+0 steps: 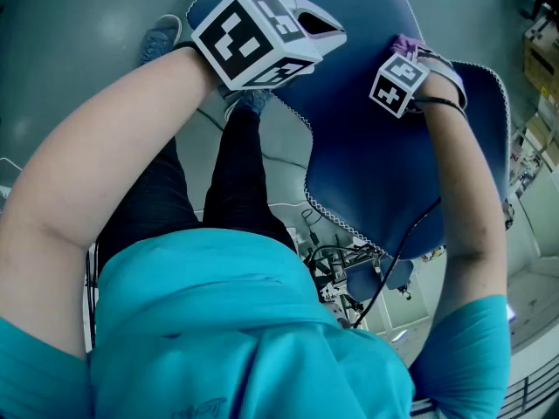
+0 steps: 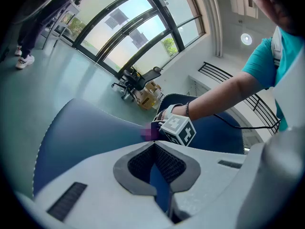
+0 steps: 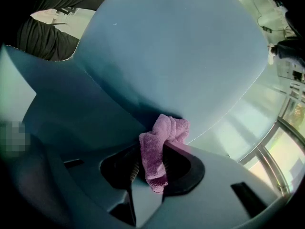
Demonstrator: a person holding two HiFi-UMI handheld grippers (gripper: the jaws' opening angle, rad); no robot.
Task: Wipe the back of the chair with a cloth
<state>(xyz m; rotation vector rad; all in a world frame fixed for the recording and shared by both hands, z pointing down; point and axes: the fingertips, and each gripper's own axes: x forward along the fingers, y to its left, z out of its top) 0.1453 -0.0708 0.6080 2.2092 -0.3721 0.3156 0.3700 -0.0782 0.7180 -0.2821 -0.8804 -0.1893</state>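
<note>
A blue padded chair [image 1: 367, 155] with white edge stitching stands in front of me. My left gripper [image 1: 323, 29] is at its upper edge. In the left gripper view the left gripper [image 2: 156, 149] has its jaws closed on a strip of the blue chair [image 2: 86, 132]. My right gripper [image 1: 403, 51] is shut on a purple cloth [image 1: 403, 42] against the blue surface. In the right gripper view the cloth [image 3: 159, 142] hangs folded between the jaws of the right gripper [image 3: 155, 161] and touches the chair panel [image 3: 181, 46]. The cloth [image 2: 151, 132] also shows beside the right marker cube.
Cables and the chair's base [image 1: 349, 269] lie below the seat. My legs and shoe [image 1: 162, 37] are left of the chair. Cardboard boxes [image 1: 541, 51] sit at the far right. Another office chair [image 2: 138, 80] stands by the windows, and a person's feet [image 2: 23, 61] show far left.
</note>
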